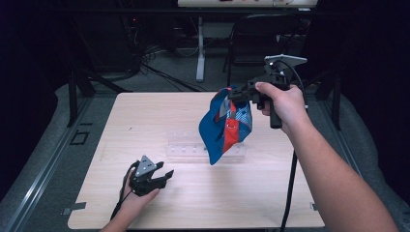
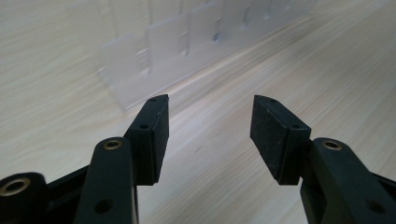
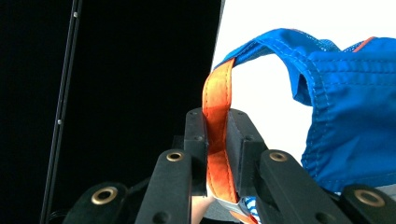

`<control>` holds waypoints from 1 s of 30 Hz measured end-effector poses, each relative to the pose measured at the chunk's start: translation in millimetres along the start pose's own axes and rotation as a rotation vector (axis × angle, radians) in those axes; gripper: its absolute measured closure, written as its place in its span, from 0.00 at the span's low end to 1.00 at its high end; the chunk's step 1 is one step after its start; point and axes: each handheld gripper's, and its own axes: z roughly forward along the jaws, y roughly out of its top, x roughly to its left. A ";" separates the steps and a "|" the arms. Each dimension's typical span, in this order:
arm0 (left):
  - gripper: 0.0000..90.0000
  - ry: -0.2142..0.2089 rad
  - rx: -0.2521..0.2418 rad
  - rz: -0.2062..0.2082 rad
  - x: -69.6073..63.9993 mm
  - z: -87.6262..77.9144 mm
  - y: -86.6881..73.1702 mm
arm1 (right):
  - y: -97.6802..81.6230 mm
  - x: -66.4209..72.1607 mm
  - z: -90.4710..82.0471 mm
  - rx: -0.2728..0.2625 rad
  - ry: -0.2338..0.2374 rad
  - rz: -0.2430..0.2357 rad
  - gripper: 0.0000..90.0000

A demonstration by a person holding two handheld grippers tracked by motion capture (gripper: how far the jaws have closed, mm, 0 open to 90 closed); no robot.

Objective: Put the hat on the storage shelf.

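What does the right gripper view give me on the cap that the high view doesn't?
Right gripper view: the pads clamp the cap's orange strap flat between them. High view: the whole blue cap hangs in the air above the clear rack on the table, the left gripper low and apart. Both: the right gripper holding the cap.

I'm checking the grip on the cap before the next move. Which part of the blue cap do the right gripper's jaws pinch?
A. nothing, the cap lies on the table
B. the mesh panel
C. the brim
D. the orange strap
D: in the right gripper view the right gripper has its jaws closed on the orange strap, and the blue cap hangs from it above the table.
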 end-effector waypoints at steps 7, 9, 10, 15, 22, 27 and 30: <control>0.55 -0.063 -0.040 0.116 -43.7 14.7 34.0 | 2.4 -0.4 0.5 -0.010 -0.001 0.003 0.88; 0.55 -0.079 -0.050 0.133 -55.4 19.3 40.0 | 2.7 -0.2 0.9 -0.014 -0.003 0.005 0.88; 0.55 -0.084 -0.054 0.148 -61.7 21.9 43.0 | 2.8 -0.2 1.0 -0.015 -0.003 0.004 0.88; 0.56 -0.101 -0.071 0.147 -79.3 32.8 53.0 | 2.9 0.7 3.6 -0.009 -0.004 -0.002 0.88; 0.67 -0.112 -0.085 0.140 -89.4 40.8 63.9 | 2.7 -1.5 7.7 -0.008 -0.010 0.002 0.88; 0.77 -0.067 -0.081 0.162 -91.5 42.8 68.3 | 1.6 -2.4 8.7 0.005 -0.012 -0.006 0.88; 0.88 -0.046 -0.082 0.180 -90.4 41.0 68.1 | 0.9 -1.2 8.7 -0.002 -0.009 -0.003 0.88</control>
